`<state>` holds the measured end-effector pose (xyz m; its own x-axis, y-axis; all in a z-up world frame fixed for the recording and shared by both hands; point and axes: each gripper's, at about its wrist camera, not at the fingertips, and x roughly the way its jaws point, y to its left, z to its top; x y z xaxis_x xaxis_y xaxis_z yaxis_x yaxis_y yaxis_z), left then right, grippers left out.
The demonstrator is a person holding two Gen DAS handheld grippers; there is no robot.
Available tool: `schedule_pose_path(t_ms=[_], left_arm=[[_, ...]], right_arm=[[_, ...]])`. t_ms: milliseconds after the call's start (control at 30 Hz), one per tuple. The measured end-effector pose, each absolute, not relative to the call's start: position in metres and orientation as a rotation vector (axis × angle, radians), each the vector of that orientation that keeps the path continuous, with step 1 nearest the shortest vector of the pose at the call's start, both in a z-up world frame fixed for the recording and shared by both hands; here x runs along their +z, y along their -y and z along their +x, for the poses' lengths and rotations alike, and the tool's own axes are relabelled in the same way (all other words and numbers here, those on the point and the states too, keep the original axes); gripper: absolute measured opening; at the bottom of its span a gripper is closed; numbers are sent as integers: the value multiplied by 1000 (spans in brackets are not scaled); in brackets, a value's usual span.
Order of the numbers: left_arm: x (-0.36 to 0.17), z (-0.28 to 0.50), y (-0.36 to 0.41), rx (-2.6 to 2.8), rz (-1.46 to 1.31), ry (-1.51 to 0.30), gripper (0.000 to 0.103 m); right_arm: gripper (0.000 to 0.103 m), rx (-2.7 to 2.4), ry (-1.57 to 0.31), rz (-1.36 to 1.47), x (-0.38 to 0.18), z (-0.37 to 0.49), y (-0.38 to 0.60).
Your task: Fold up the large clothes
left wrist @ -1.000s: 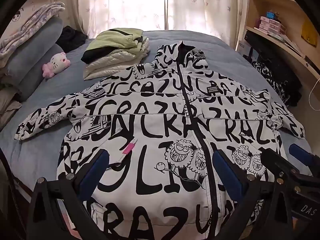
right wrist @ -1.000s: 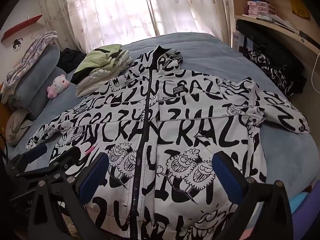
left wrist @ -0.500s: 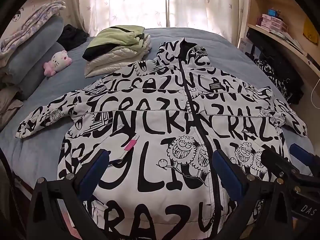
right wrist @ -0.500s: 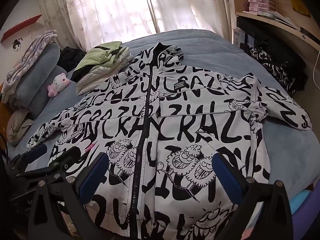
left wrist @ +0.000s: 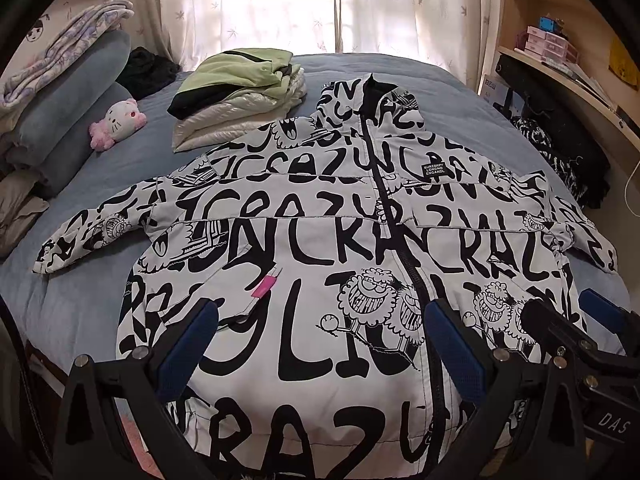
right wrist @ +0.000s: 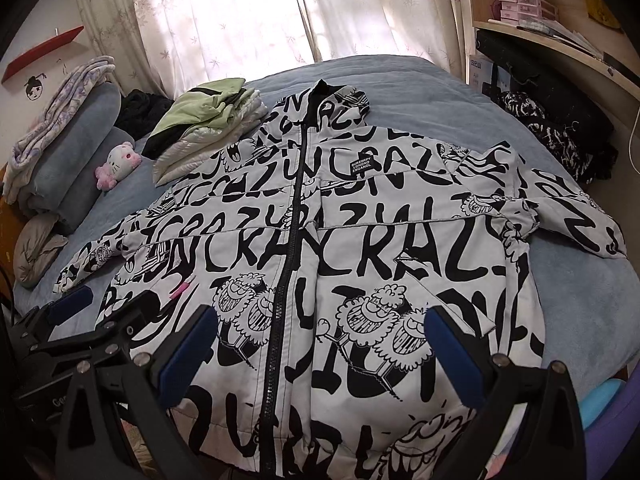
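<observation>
The jacket (left wrist: 304, 240), white with black lettering, is lying zipped and face up across the blue bed (left wrist: 432, 80), both sleeves spreading outward. Nearest, the left tool (left wrist: 316, 344) and the right tool (right wrist: 320, 344) are hovering over its hem, each with fingers spread wide and gripping nothing. Farther back, a folded clothes pile (left wrist: 240, 92) is sitting beside the collar, a plush toy (left wrist: 118, 122) lying by the pillows (left wrist: 72, 104).

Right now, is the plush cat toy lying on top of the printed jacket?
No, the plush cat toy lies on the blue bedcover beside the pillows, well clear of the printed jacket.
</observation>
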<state>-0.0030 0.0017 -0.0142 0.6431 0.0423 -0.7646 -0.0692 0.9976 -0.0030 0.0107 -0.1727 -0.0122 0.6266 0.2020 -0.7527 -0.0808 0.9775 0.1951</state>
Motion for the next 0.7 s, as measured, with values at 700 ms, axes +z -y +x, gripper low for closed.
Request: schedule_pose_path(t_ms=[700], left_arm=[[-15,-4,-2,64,-32,-875,102]], right_arm=[[103,164,-884,151,-15,11,175]])
